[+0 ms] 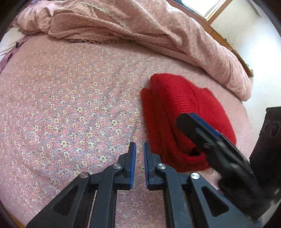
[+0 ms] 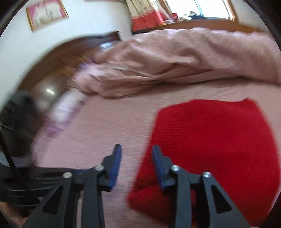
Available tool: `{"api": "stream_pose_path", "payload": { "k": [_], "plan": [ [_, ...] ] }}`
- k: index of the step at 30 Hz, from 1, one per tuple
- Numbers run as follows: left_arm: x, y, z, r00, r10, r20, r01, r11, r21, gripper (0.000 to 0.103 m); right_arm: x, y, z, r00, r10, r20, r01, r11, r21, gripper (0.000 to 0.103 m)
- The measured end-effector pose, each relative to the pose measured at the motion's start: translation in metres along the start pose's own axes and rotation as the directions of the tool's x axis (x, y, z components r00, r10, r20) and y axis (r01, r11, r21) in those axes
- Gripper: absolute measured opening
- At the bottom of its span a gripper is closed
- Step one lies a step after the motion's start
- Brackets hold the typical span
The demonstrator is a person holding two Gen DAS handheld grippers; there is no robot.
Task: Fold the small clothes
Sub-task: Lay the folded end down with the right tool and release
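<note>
Red knit garment (image 1: 184, 112) lies folded into a compact stack on the bed (image 1: 70, 105), right of frame; folding looks nearly finished. Left claw (image 1: 139, 154) nearly pressed together, empty; right claw (image 2: 137, 157) spread, empty.

The left wrist view looks forward and down along the left gripper (image 1: 139, 149), close over the flowered bedsheet (image 1: 70, 108), toward the bunched quilt (image 1: 140, 29) and a window at upper right. The right gripper (image 1: 198, 122) crosses its right side. The right wrist view is blurred and looks along the right gripper (image 2: 137, 150), low over the bed, toward the headboard (image 2: 58, 57) and a wall picture (image 2: 46, 13). Both views take in the red knit garment (image 1: 184, 105) (image 2: 219, 140), the sheet and the quilt (image 2: 175, 57).
</note>
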State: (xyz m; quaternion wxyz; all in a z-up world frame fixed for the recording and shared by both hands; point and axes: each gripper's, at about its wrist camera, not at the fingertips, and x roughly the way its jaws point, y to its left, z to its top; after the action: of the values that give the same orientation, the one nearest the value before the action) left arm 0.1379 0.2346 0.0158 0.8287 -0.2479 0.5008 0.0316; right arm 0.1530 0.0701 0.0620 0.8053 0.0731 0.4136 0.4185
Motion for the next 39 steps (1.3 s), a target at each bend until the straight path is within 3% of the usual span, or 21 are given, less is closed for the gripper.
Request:
{"api": "stream_pose_path", "payload": {
  "k": [1,4,9,13,15,16,17,20,24,26,28,30,33,34,36,37,38,39],
  "plan": [
    [-0.004,0.000,-0.001,1.000,-0.002,0.008,0.002,1.000,0.002,0.001,-0.005,-0.002,0.001,0.999,0.030,0.015,-0.030,0.999,0.026,0.057],
    [-0.023,-0.008,-0.005,0.998,-0.026,0.058,0.024,0.999,0.020,0.005,-0.029,-0.011,0.007,0.995,0.075,0.066,-0.079,0.994,0.069,0.058],
    [-0.049,-0.028,-0.006,0.980,-0.071,0.185,0.061,0.997,0.056,0.012,-0.081,-0.040,0.008,0.995,0.013,0.098,-0.017,0.999,0.039,0.060],
    [-0.058,-0.058,-0.002,0.950,-0.132,0.283,0.109,0.989,0.096,0.019,-0.118,-0.077,-0.003,0.993,-0.076,0.091,0.077,0.997,-0.002,0.060],
    [-0.048,-0.074,-0.003,0.947,-0.159,0.280,0.128,0.984,0.123,0.019,-0.130,-0.096,-0.015,0.992,-0.095,0.086,0.097,0.995,-0.015,0.043],
    [-0.041,-0.082,-0.003,0.950,-0.155,0.272,0.121,0.983,0.136,0.019,-0.132,-0.104,-0.017,0.990,-0.112,0.087,0.114,0.993,-0.016,0.023],
    [-0.029,-0.090,-0.003,0.956,-0.144,0.257,0.106,0.983,0.153,0.019,-0.132,-0.112,-0.020,0.988,-0.132,0.086,0.134,0.991,-0.014,0.017],
    [0.002,-0.106,-0.008,0.971,-0.113,0.210,0.069,0.976,0.208,0.019,-0.125,-0.126,-0.020,0.993,-0.093,0.076,0.094,0.995,-0.012,0.014],
    [0.023,-0.111,-0.017,0.971,-0.018,0.237,-0.045,0.966,0.256,0.019,-0.113,-0.121,-0.015,0.995,-0.056,0.086,0.065,0.992,-0.108,0.014],
    [0.033,-0.103,-0.019,0.978,0.030,0.206,-0.081,0.966,0.244,0.019,-0.096,-0.125,-0.015,0.998,-0.066,0.007,0.066,0.990,-0.125,0.010],
    [0.044,-0.094,-0.024,0.990,0.044,0.136,-0.076,0.969,0.234,0.012,-0.086,-0.132,-0.019,0.990,-0.113,-0.084,0.101,0.986,-0.134,0.003],
    [0.047,-0.090,-0.030,0.991,0.034,0.128,-0.066,0.966,0.252,0.012,-0.088,-0.136,-0.023,0.982,-0.162,-0.099,0.142,0.972,-0.186,0.000],
    [0.043,-0.100,-0.036,0.984,0.078,0.158,-0.123,0.947,0.298,0.012,-0.098,-0.141,-0.021,0.977,-0.194,-0.087,0.177,0.970,-0.167,0.000],
    [0.041,-0.103,-0.038,0.981,0.093,0.171,-0.144,0.940,0.310,0.012,-0.107,-0.137,-0.023,0.976,-0.214,-0.041,0.204,0.964,-0.169,0.002],
    [0.038,-0.106,-0.040,0.980,0.099,0.175,-0.152,0.935,0.322,0.012,-0.122,-0.129,-0.034,0.968,-0.252,0.017,0.251,0.950,-0.189,0.025],
    [0.035,-0.106,-0.041,0.980,0.094,0.173,-0.145,0.938,0.315,0.012,-0.130,-0.125,-0.043,0.957,-0.286,0.043,0.289,0.938,-0.193,0.050],
    [0.032,-0.106,-0.041,0.982,0.087,0.170,-0.137,0.941,0.309,0.012,-0.136,-0.120,-0.053,0.948,-0.312,0.064,0.319,0.929,-0.189,0.064],
    [0.026,-0.105,-0.043,0.983,0.076,0.168,-0.125,0.945,0.302,0.012,-0.140,-0.117,-0.063,0.941,-0.329,0.081,0.339,0.923,-0.184,0.066]
  ]
}}
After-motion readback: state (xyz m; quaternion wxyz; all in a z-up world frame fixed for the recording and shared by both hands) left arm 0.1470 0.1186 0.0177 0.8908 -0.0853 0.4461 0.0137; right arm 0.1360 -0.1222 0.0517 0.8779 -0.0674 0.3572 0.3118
